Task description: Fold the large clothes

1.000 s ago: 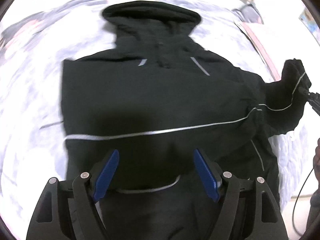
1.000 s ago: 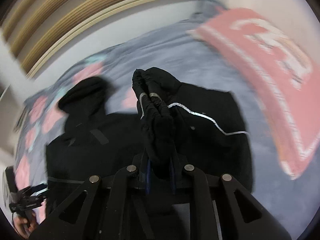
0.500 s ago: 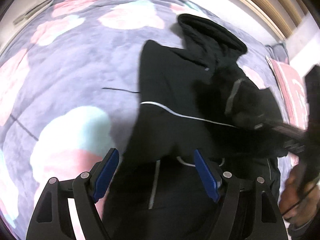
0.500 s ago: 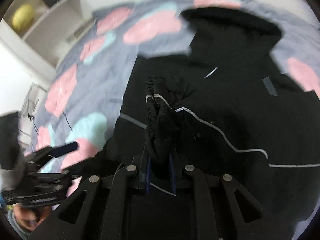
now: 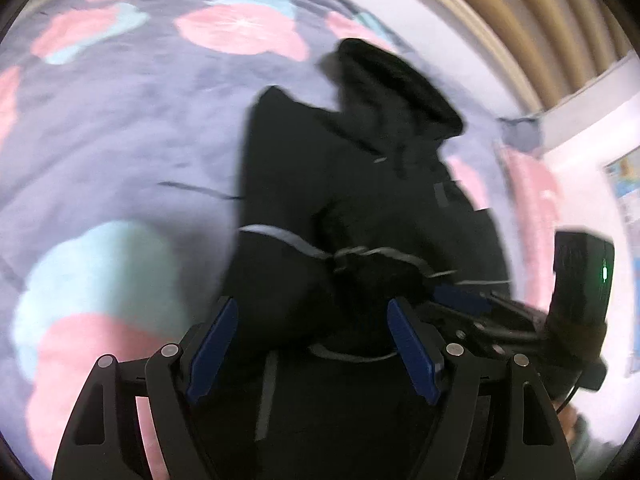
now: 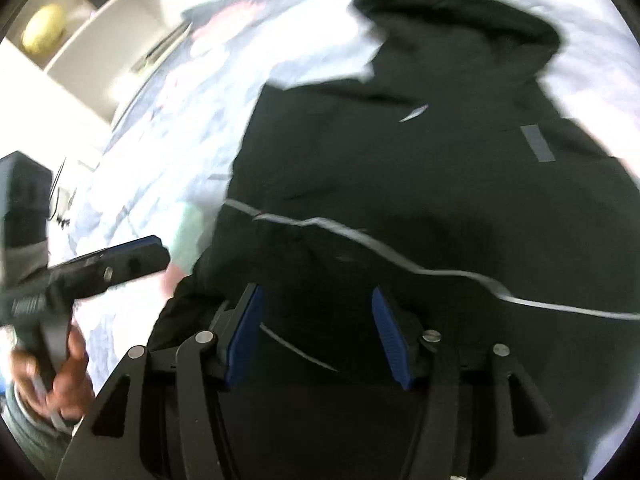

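Black hooded jacket (image 6: 420, 184) lay on the floral bed (image 5: 120, 140). Left tool (image 5: 312, 344) stood apart, empty; right tool (image 6: 316, 336) was opening over the sleeve cuff (image 5: 376, 272).

Right hand-held gripper (image 6: 316, 332) jaws opening over black jacket (image 6: 420, 184) (nothing pinched).

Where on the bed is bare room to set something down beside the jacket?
Free: the flowered blanket left of the black jacket, up to the hood. Crowded: the jacket's lower middle, where the folded sleeve, right tool and left tool meet.
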Demonstrator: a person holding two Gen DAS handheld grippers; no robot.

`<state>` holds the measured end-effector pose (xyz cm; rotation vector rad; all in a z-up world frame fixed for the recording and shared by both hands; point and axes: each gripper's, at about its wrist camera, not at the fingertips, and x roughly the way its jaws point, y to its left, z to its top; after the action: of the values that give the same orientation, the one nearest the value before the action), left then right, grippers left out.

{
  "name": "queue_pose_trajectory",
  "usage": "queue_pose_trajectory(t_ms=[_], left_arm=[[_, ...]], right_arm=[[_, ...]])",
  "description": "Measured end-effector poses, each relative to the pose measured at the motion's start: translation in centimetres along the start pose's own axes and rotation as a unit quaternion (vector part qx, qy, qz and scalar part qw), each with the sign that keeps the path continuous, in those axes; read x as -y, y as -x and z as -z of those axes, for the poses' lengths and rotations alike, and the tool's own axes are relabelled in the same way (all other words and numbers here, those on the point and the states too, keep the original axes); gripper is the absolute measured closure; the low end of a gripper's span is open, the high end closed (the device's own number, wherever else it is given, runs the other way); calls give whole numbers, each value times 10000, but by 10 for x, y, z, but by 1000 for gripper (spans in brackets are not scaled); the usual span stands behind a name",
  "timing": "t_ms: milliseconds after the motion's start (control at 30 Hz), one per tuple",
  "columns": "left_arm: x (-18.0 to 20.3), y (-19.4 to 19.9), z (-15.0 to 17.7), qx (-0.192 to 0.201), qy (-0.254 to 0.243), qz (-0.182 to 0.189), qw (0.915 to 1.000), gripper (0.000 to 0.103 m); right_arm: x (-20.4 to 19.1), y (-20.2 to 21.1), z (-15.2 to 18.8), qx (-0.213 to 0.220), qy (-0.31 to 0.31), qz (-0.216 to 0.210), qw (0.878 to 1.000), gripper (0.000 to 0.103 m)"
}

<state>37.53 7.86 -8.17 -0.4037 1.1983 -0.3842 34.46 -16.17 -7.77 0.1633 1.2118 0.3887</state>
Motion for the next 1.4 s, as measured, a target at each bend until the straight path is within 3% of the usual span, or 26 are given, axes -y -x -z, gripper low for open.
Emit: queue_pose_trajectory(t_ms=[167,300,333,367,400,500,567,667,767,833,900,933,1033,1133,1267,1300,1367,1400], left_arm=[[16,-39,-21,-354,-75,322,9988,25],[21,-87,-32,-796,43,115,9968,25],[22,-96,-32,-883,85,49,9960,42],[22,-105,-32,-967,89,17,9953,81],[24,-110,-33,-1082,89,55,9941,81],[33,-87,-40,-693,-7,192,9974,83],[38,-53,-51,-257,-56,310,9992,83],[22,-16,-69,86,85,308,9995,83],[-6,-21,-73,-236,163,206,9994,80],[-25,-36,-63,-501,184,-483,9974,80],[-39,-64,-50,-815,-7,-1364,9873,80],[-43,-69,-46,-859,15,-1392,9865,80],[-52,-62,-36,-541,318,-1071,9923,80],[-51,-32,-35,-42,527,-867,9948,80],[-12,7,-43,320,53,-621,9975,77],[4,15,-42,359,-183,-481,9980,74],[30,21,-45,371,-605,-276,9971,45],[54,18,-44,391,-963,-210,9944,39]], right_arm=[[42,37,19,252,-268,661,9971,43],[82,59,33,292,-658,980,9926,43],[93,61,37,286,-793,1032,9911,43],[102,67,38,283,-901,1084,9896,43],[111,70,39,288,-1004,1127,9881,43],[132,82,39,381,-1206,1243,9842,43],[140,85,35,440,-1253,1381,9815,43],[152,82,24,466,-1316,1458,9794,43],[157,66,14,381,-1257,1499,9799,43],[161,40,8,134,-1238,1706,9774,43],[166,16,7,-69,-1233,1884,9743,40],[167,3,8,-163,-1164,1946,9738,34],[160,-15,9,-242,-893,2165,9719,24],[158,-18,7,-279,-767,2242,9711,23],[161,-7,2,-306,-817,2070,9744,23],[160,3,1,-225,-851,1983,9762,23],[160,26,-1,98,-986,1746,9796,23],[162,39,-2,285,-1075,1701,9791,23]])
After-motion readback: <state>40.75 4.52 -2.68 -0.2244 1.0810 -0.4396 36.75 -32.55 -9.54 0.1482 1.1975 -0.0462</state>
